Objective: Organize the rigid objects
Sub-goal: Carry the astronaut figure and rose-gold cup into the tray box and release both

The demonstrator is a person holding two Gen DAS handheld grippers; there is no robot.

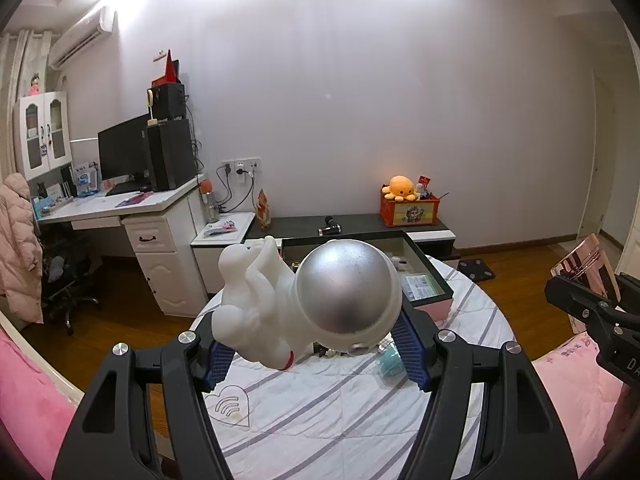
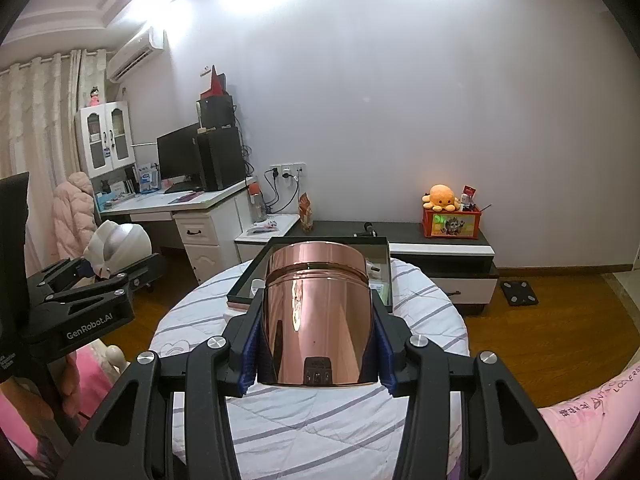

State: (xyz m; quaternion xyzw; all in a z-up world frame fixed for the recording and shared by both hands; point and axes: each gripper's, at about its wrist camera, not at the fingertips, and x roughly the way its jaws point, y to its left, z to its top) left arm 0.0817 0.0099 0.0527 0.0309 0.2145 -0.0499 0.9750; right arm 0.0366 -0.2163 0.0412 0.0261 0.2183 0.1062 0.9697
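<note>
Right claw [image 2: 318, 354] clamps rose-gold canister [image 2: 316, 312] above table [image 2: 420, 320].

Wall: ahead of you, a plain pale wall [image 2: 400, 100], with a socket strip [image 2: 289, 169] low down.
Floor: brown wood floor [image 2: 540, 340].
Left corner: you see a white desk [image 2: 200, 220] bearing a dark monitor [image 2: 178, 158], and a white cabinet [image 2: 106, 138].
Window side: cream curtains [image 2: 36, 120]; an air conditioner [image 2: 136, 54] above.
Low unit: a dark-topped TV bench [image 2: 440, 240].
Light: bright ceiling glare.
</note>
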